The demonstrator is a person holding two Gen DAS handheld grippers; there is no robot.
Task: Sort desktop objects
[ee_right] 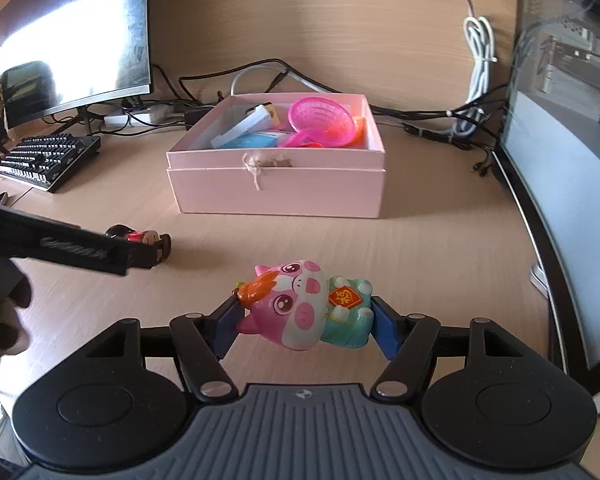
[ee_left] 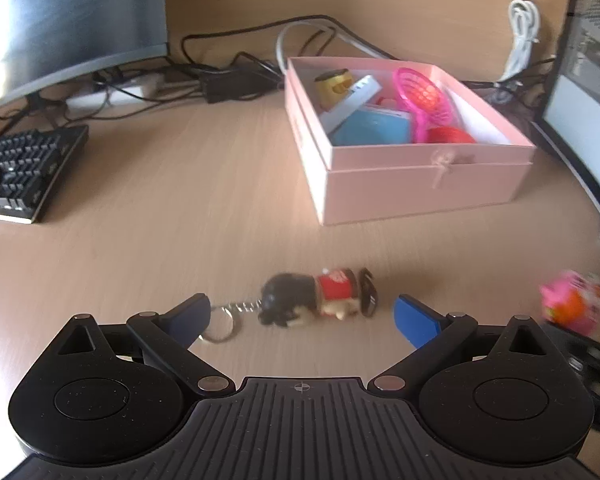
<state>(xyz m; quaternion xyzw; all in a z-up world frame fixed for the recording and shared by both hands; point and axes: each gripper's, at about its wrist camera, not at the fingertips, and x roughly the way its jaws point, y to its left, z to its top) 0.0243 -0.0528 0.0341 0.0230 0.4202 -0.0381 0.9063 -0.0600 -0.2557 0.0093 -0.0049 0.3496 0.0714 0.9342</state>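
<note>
Right wrist view: the pig toy (ee_right: 306,308), pink-faced with a teal body and an orange carrot at its ear, is clamped between the blue pads of the right gripper (ee_right: 305,324), lifted off the wooden surface (ee_right: 440,248). At 12 o'clock from it stands the pink box (ee_right: 276,184), its front wall bearing a small string tie; inside lie a pink sieve (ee_right: 324,120), a blue item and a white one. At 10 o'clock from the pig, the doll keychain (ee_right: 144,238) lies on the surface, partly hidden by the left gripper's dark finger.

Left wrist view: the doll keychain (ee_left: 312,298), black-haired with a red top, lies on its side between the blue pads of the left gripper (ee_left: 300,316), whose jaws stand wide apart; its metal ring (ee_left: 220,324) sits just beside the left pad. The pig toy (ee_left: 568,304) is blurred at 3 o'clock. The pink box (ee_left: 420,184) is at 1 o'clock, a keyboard (ee_left: 24,168) at 10 o'clock, a monitor (ee_left: 60,20) at 11 o'clock.
</note>
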